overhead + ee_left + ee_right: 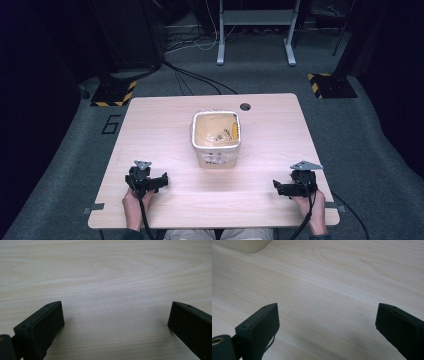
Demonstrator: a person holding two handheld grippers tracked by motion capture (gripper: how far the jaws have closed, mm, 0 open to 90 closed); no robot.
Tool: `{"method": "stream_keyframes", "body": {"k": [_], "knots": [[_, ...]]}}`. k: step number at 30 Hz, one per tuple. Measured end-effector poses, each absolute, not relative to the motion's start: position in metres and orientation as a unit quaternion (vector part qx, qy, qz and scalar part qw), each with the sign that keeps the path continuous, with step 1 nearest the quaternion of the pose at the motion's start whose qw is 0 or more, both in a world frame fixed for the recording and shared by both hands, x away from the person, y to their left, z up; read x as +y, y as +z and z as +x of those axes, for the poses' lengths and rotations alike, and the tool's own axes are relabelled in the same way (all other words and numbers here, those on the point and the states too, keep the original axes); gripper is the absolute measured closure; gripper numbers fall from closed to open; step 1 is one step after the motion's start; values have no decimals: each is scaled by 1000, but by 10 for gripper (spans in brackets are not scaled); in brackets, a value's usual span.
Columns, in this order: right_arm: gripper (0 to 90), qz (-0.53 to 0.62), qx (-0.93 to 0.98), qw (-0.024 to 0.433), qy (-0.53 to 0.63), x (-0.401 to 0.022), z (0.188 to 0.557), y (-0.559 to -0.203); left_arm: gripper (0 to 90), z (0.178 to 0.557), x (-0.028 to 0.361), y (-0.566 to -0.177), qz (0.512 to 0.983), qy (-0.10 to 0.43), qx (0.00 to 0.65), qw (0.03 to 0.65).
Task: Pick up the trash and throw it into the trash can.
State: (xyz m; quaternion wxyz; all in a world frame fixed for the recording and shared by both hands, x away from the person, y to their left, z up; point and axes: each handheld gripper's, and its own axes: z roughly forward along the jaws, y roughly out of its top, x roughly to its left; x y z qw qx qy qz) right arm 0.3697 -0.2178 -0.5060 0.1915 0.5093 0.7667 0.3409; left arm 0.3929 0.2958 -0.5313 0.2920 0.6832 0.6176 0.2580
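A square cream-coloured tub point(216, 137) stands open at the middle of the light wooden table point(165, 125); something yellowish lies inside it, too small to make out. My left gripper point(164, 181) rests on the table at the front left, pointing right. Its jaws stand wide apart over bare wood point(116, 312), so it is open and holds nothing. My right gripper point(276, 187) rests at the front right, pointing left, open and empty as well point(327, 315). A corner of the tub point(244, 245) shows at the top left of the right gripper view.
A round cable hole point(245, 106) sits near the table's far edge. Beyond the table are a grey carpet floor, cables, a white frame stand point(255, 30) and two black bases with yellow-black stripes point(114, 93), point(332, 85). Bare wood lies around the tub.
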Motion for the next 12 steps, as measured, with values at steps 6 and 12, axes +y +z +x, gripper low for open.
{"method": "stream_keyframes", "body": {"k": [6,12], "knots": [[37,510,771,203,322,-222,369,-520,1,393,296,-531,683,258,618,292],[8,508,773,208,318,-223,370,-528,0,393,296,-531,683,258,618,292]]}}
